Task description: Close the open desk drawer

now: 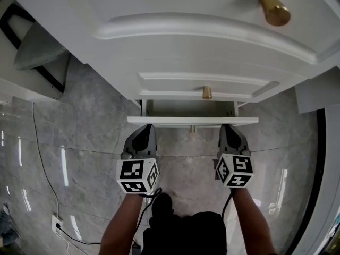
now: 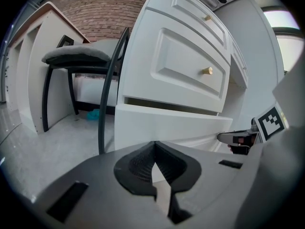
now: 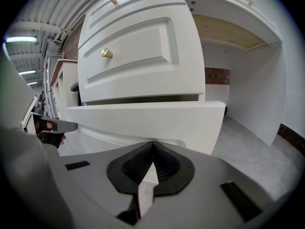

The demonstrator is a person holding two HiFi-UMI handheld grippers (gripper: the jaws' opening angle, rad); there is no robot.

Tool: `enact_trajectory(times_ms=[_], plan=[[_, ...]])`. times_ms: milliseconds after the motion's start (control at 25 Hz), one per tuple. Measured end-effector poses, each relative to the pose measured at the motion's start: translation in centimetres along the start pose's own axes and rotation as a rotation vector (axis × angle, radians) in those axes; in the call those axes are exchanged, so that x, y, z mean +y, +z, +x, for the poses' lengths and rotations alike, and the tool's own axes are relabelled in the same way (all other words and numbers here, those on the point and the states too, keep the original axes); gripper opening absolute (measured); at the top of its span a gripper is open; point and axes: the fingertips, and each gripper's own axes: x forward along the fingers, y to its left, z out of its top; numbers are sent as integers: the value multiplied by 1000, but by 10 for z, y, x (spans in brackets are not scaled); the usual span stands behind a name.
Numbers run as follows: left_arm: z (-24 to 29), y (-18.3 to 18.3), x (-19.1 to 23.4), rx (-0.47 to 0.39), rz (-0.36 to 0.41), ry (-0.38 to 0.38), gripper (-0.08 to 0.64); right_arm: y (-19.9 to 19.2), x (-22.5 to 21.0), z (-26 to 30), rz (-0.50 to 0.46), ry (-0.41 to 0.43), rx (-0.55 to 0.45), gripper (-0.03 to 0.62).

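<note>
Facing the open drawer (image 1: 192, 120), left tool (image 1: 145, 127) and right tool (image 1: 228, 127) sat near its front. Both were pressed together, empty.

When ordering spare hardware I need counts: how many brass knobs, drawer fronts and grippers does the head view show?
Brass knobs: 3
Drawer fronts: 3
Grippers: 2
Total: 8

Two bare forearms (image 1: 123, 224) reach forward side by side. The left grey two-jaw claw (image 1: 142, 129) and the right grey two-jaw claw (image 1: 229, 128) are level, each with its jaws pressed together and empty.
</note>
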Motion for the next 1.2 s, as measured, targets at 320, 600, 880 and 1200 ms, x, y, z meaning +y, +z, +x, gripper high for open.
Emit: enact_trajectory(times_ms=[320,600,880,1200], plan=[[16,7,4,-42,17,-2,9,8,-3,14,-30,13,-49,5],[34,16,6,-80,-10,12,9,17,-6,29,-22,13,-83,5],[41,16,6,-80,7,14,9,19,-7,33,-20,19,-93,5],[46,14,6,-66,-12,23,9,18,-6,33,-55,30,-88,5]])
